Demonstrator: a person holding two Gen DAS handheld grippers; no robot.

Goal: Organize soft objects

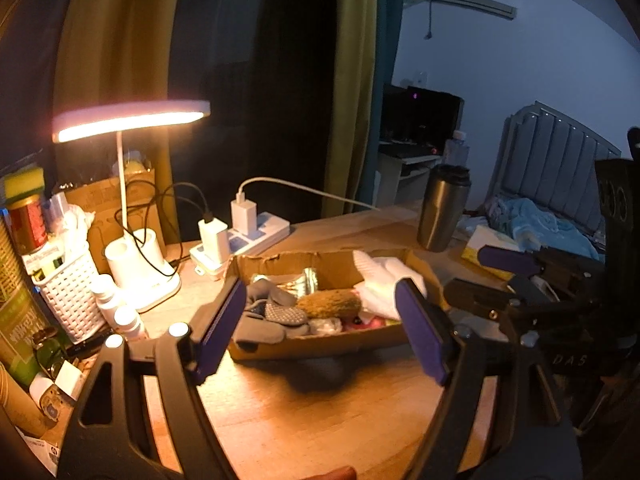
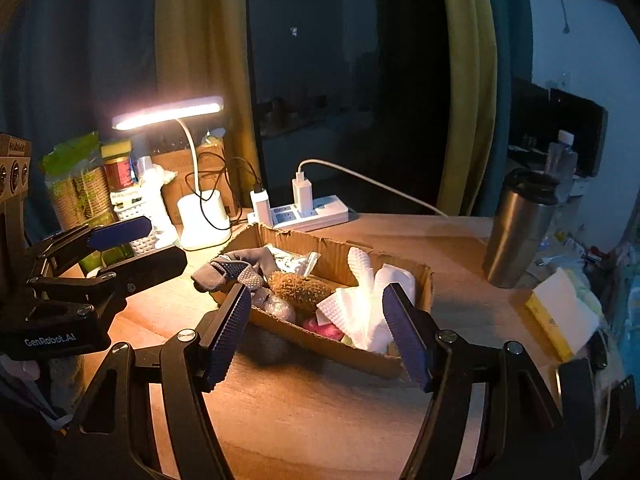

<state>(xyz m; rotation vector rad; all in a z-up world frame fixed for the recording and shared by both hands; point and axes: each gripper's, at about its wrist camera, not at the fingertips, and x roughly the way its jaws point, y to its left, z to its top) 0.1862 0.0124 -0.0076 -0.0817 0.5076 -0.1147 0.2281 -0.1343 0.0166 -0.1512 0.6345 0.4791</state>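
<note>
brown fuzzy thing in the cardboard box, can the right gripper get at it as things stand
Probably yes. The brown fuzzy object lies on top in the cardboard box, uncovered. The right gripper is open and empty, facing the box. The white cloth and the grey glove flank it closely, so the jaws might snag them.

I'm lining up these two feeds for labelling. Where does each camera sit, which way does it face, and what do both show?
Left wrist: sits on the left gripper, looking down along its open fingers at the cardboard box; the right gripper shows at the right edge.
Right wrist: sits on the right gripper, facing the same cardboard box; the left gripper shows at left.
Shared: box, desk lamp, power strip, steel tumbler.
</note>
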